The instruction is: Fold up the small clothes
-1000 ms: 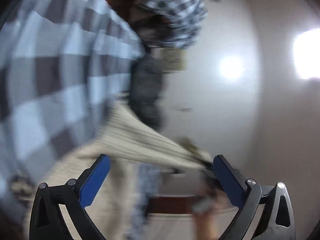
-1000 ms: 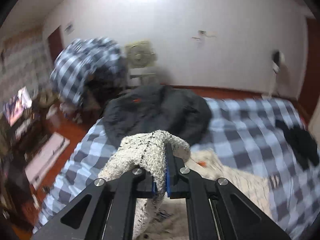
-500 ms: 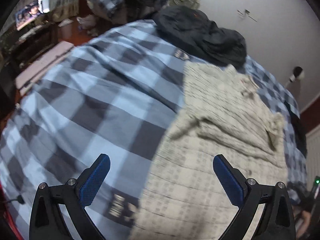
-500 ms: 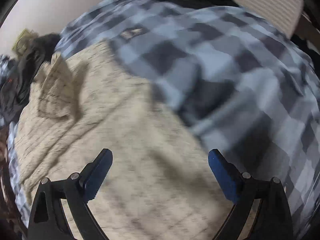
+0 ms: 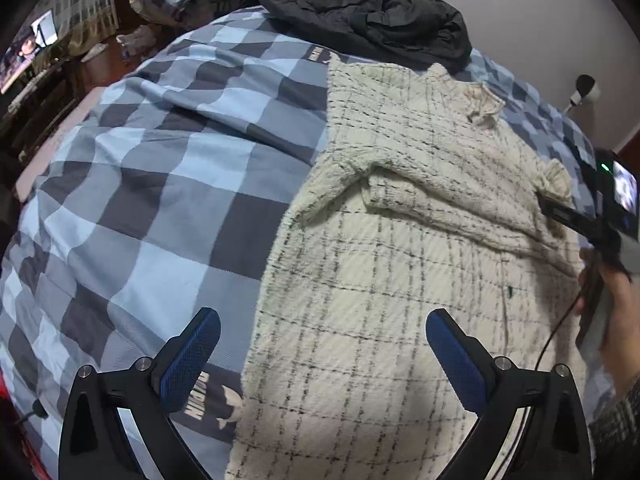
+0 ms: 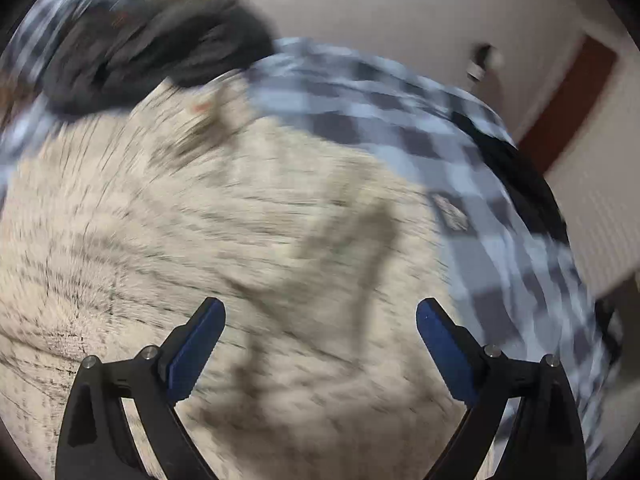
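While the cream checked sweater [image 5: 400, 264] lies spread on the bed's blue checked duvet [image 5: 152, 184], with one sleeve already folded across its chest, neither of my tools has hold of it, so the risks are all in the next grab. My left gripper [image 5: 320, 356] hangs above the garment's lower left edge with its fingers spread wide and nothing between them. My right gripper [image 6: 320, 344] is over the knit on the other side, its jaws closing from a wide spread with only bare fabric below them, not pinched. That view is badly smeared, so I can only guess that it hovers near the right side seam rather than the hem. If I close there while the picture is this blurred, I may nip a single layer, or catch the duvet along with the knit, and drag the bedding up with the fold. The loose, fuzzy weave could also slip from the pads, letting the folded sleeve slide out of place. The black jacket [image 5: 360, 12] lies just beyond the collar, touching it or nearly so, and a fold carried too far that way could snag it.
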A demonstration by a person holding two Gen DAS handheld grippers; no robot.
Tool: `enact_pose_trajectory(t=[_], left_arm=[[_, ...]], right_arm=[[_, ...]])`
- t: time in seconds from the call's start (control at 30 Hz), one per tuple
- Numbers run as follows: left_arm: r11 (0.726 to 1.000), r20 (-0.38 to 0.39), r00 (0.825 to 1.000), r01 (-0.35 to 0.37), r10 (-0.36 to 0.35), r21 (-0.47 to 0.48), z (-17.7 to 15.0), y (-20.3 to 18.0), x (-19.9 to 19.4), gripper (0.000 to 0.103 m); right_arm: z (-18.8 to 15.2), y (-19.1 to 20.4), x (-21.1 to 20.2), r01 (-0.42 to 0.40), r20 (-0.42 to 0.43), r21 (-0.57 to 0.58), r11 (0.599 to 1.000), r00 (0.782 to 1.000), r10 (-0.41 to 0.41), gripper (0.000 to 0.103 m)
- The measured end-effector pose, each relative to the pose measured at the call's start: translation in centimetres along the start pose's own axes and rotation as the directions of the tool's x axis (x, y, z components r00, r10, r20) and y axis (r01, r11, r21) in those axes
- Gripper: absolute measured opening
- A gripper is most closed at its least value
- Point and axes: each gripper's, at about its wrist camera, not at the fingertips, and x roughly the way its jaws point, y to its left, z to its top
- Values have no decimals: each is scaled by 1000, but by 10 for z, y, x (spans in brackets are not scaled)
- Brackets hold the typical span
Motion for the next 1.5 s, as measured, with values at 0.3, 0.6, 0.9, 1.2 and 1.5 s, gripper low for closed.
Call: enact_pose_trajectory(t=[0.3, 0.6, 0.9, 1.2, 1.5], left_arm=[[1000, 9, 1000, 16, -16, 14, 0, -4, -4, 103], [999, 8, 1000, -13, 13, 44, -5, -7, -2, 103], [995, -12, 999, -31, 33, 96, -12, -20, 7, 103], [998, -30, 999, -21, 23, 61, -7, -14, 13, 103], [998, -29, 998, 56, -56, 3, -5, -10, 8, 103]], right_arm=[[-9, -113, -13, -218, 4, 387, 896, 972, 235, 10], [-111, -246, -17, -37, -164, 752, 658, 957, 241, 63], [-113, -204, -30, -120, -88, 570, 813, 975, 206, 69], [-71, -124, 46, -144, -313, 473, 869, 895, 318, 69], [-72, -174, 5, 64, -178, 490, 869, 984, 28, 79]])
